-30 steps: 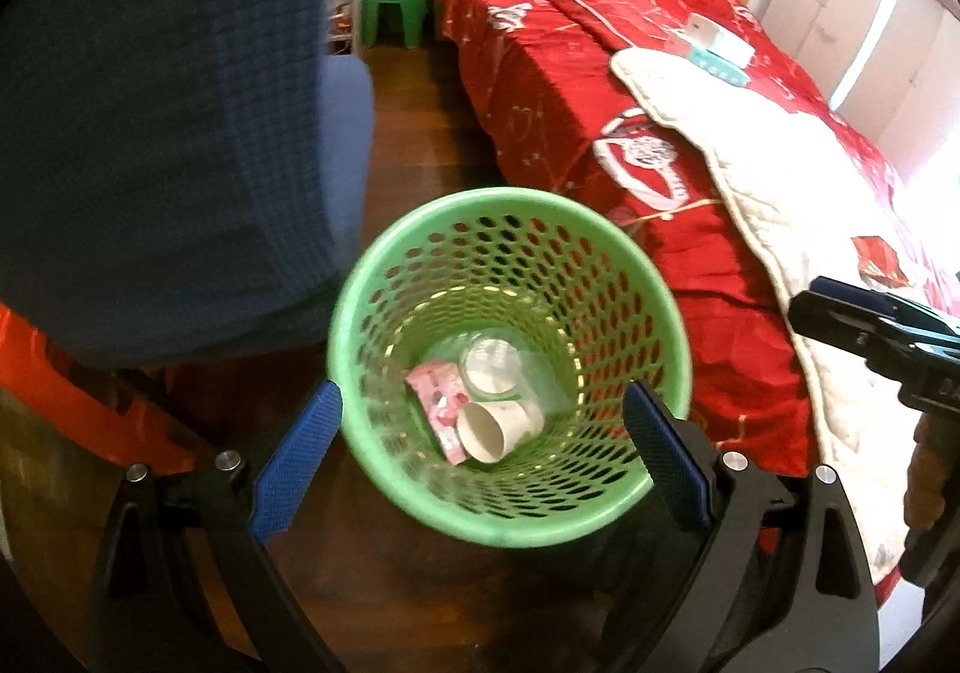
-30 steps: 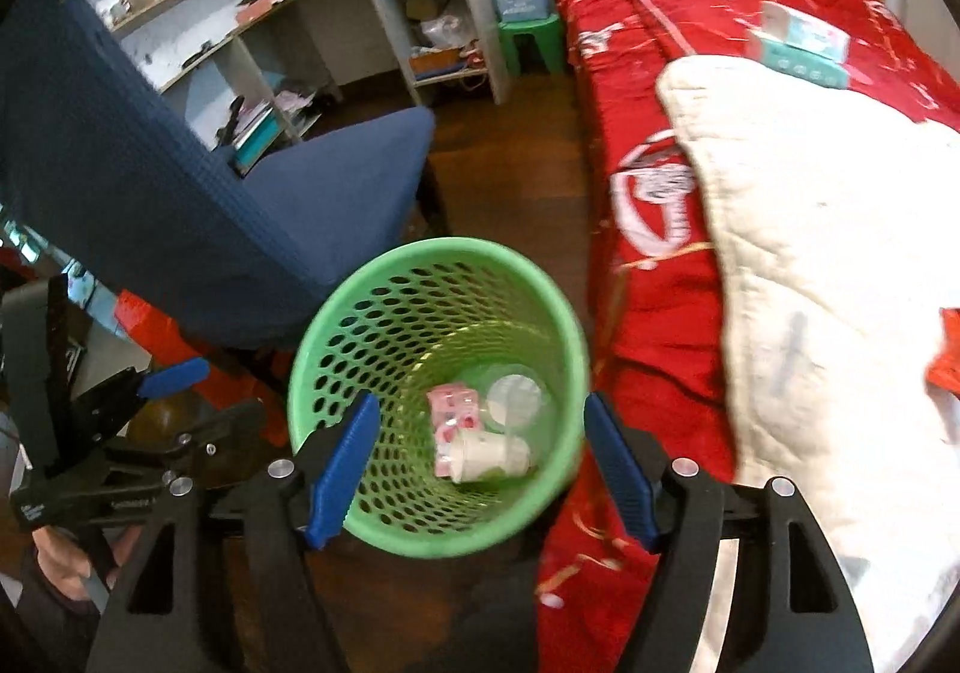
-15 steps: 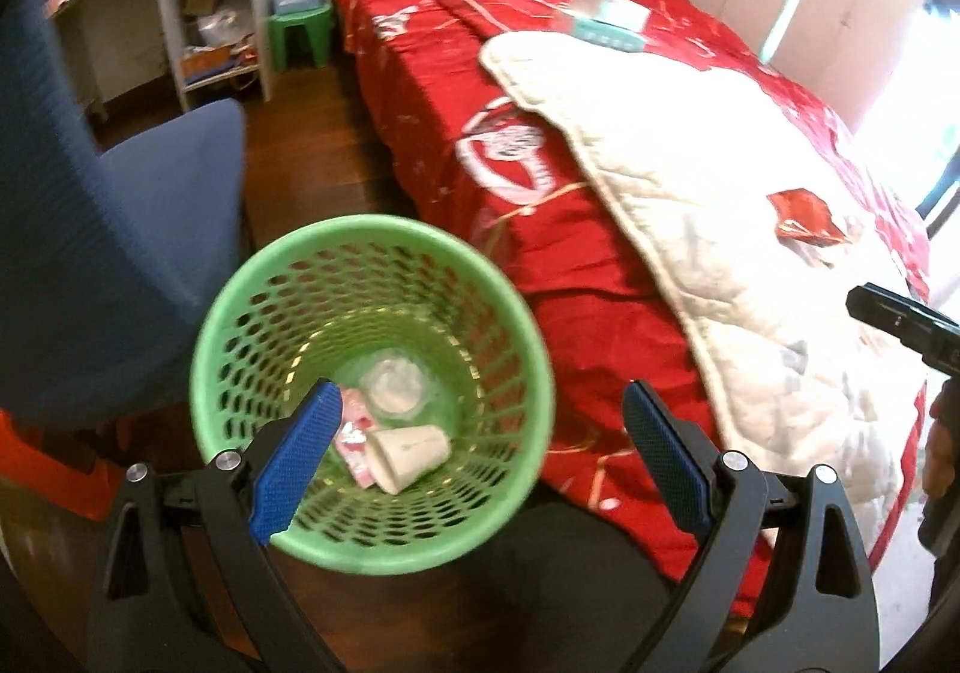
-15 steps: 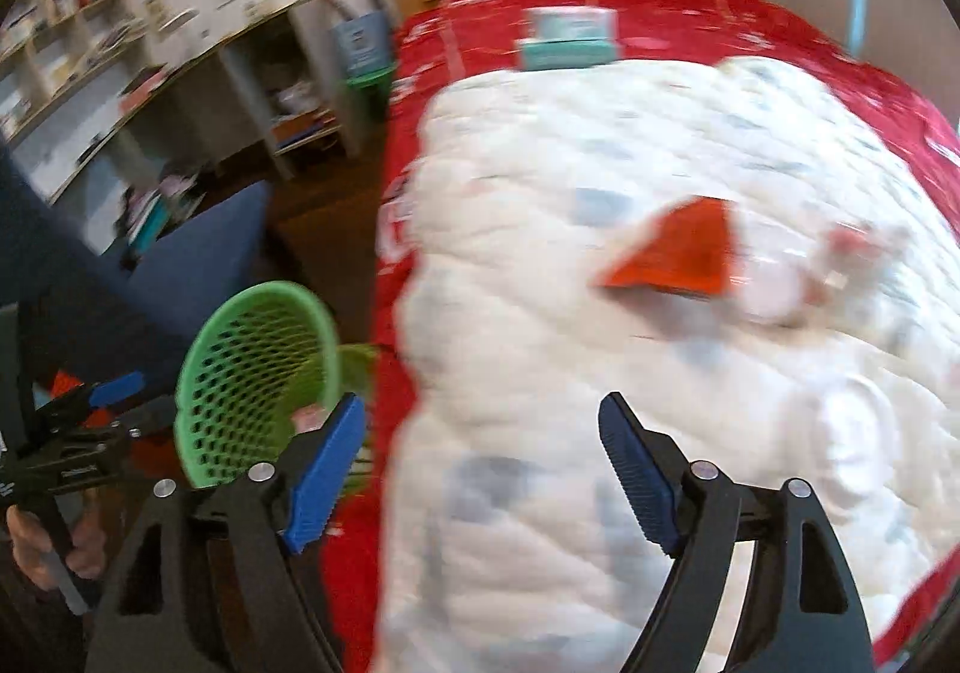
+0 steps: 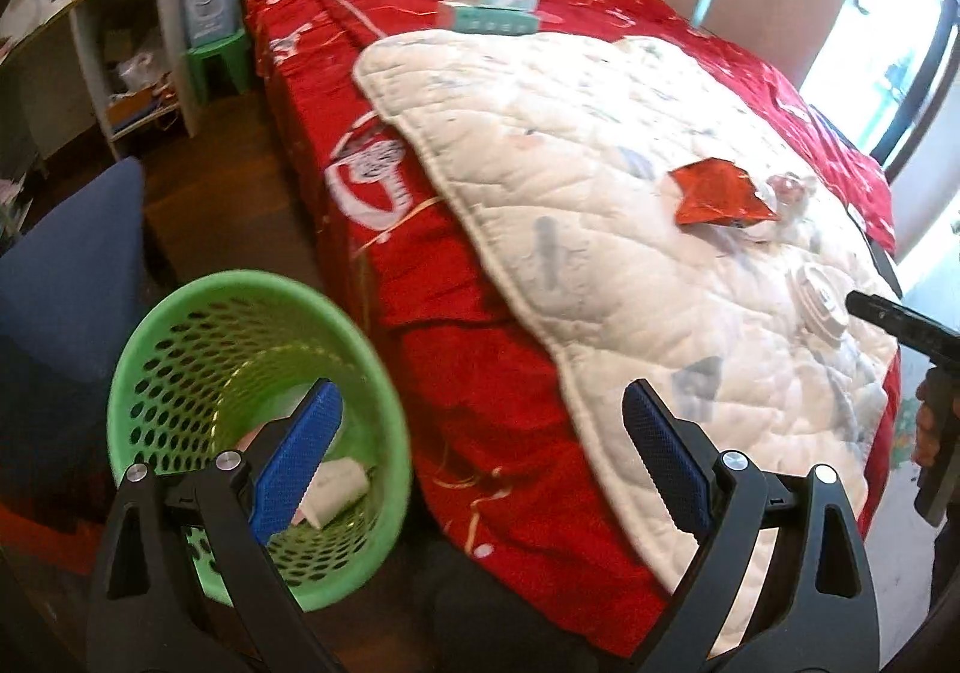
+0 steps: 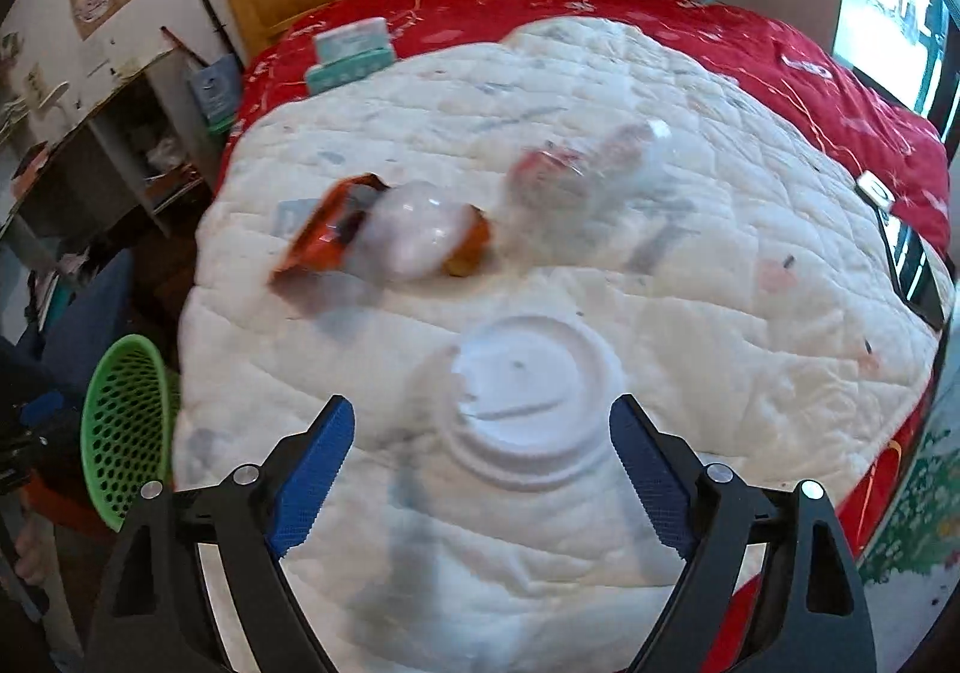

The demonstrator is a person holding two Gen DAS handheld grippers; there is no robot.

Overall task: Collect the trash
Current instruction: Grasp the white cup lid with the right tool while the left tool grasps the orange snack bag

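On the quilt (image 6: 600, 523), the lid (image 6: 528, 403) lies centre; wrapper (image 6: 336, 229) at ten o'clock, basket (image 6: 126, 421) on the floor at nine.

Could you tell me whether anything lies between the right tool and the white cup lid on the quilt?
Nothing visible does. The right tool is open, empty, and the white cup lid lies just ahead on the quilt.

Green perforated basket (image 5: 180, 349), red bedspread (image 5: 480, 373)

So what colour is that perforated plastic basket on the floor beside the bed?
The perforated plastic basket is light green; it shows best in the left wrist view.
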